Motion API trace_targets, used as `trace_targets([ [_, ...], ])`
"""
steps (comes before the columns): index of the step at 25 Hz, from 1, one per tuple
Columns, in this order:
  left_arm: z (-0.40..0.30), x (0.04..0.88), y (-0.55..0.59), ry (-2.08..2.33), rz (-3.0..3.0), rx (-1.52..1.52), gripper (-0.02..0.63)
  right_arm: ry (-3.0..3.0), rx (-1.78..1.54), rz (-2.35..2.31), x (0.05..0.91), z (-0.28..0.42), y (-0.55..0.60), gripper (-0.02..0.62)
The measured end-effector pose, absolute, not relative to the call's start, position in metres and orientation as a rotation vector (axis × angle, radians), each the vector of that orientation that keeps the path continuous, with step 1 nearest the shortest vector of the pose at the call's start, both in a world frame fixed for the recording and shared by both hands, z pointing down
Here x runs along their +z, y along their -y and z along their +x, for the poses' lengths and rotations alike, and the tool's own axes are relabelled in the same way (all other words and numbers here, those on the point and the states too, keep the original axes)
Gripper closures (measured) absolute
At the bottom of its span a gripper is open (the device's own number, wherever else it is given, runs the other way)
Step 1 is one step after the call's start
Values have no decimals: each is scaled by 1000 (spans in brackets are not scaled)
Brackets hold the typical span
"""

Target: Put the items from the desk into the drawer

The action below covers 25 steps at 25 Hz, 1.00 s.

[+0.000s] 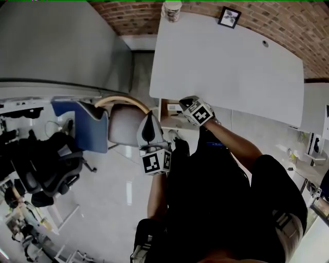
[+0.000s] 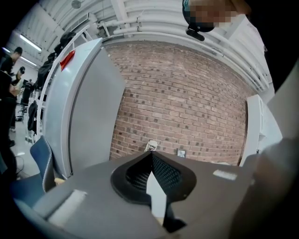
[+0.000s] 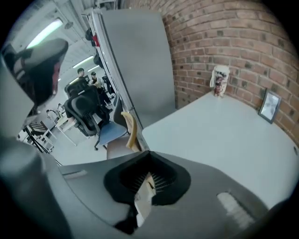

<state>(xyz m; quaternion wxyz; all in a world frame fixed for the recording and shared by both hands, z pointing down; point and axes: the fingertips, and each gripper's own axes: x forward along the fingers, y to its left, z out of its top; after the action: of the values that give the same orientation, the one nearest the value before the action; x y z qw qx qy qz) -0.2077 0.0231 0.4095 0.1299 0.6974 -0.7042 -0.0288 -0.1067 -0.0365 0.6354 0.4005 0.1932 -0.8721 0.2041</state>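
Since both grippers hung by the near edge of the table with nothing in them, I'd read this as the start of a reach for the next item.

Nearest in, the left gripper had its jaws pressed together at the tips, empty, pointing roughly level toward 12 o'clock. The right gripper sat just past it at about 1 o'clock, tilted down, jaws closed tight too. A pale sliver showed through the slot behind its tips. I couldn't tell what it was, and it didn't look gripped.

Just under the table's near edge, at 11 o'clock from the right gripper, was what looked like the open drawer, with something pale inside.

Way across the otherwise bare top, the cup stood upright at 12 o'clock on the far edge. The picture frame was propped at 1 o'clock, right by the brick wall.

My two cents on doing it well:
- Open the jaws wide before getting there.
- Take the cup around its middle and keep it upright, since it's tall and tippy.
- Pinch the frame by its top edge so it doesn't flop over.

Writing-wise, the cup had some print on it, too small to read. The gripper cubes only showed square markers.
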Motion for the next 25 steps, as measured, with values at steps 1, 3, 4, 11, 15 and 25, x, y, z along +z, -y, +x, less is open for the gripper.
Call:
trace_targets([
  [1, -208, 406, -24, 2053, 2021, -91, 591, 2238, 498, 508, 620, -107, 42, 592],
  [3, -207, 398, -26, 2065, 2016, -102, 591, 2305, 480, 541, 587, -106, 48, 592],
  [4, -206, 395, -27, 2069, 2015, -108, 591, 2340, 470, 558, 569, -106, 51, 592],
  [11, -201, 373, -36, 2081, 2026, -138, 591, 2608, 356, 655, 447, -97, 49, 592],
  [15, -197, 365, -37, 2077, 2043, -152, 591, 2730, 271, 701, 391, -85, 36, 592],
  [25, -188, 355, -34, 2074, 2072, -169, 591, 2767, 232, 750, 371, -72, 37, 592],
])
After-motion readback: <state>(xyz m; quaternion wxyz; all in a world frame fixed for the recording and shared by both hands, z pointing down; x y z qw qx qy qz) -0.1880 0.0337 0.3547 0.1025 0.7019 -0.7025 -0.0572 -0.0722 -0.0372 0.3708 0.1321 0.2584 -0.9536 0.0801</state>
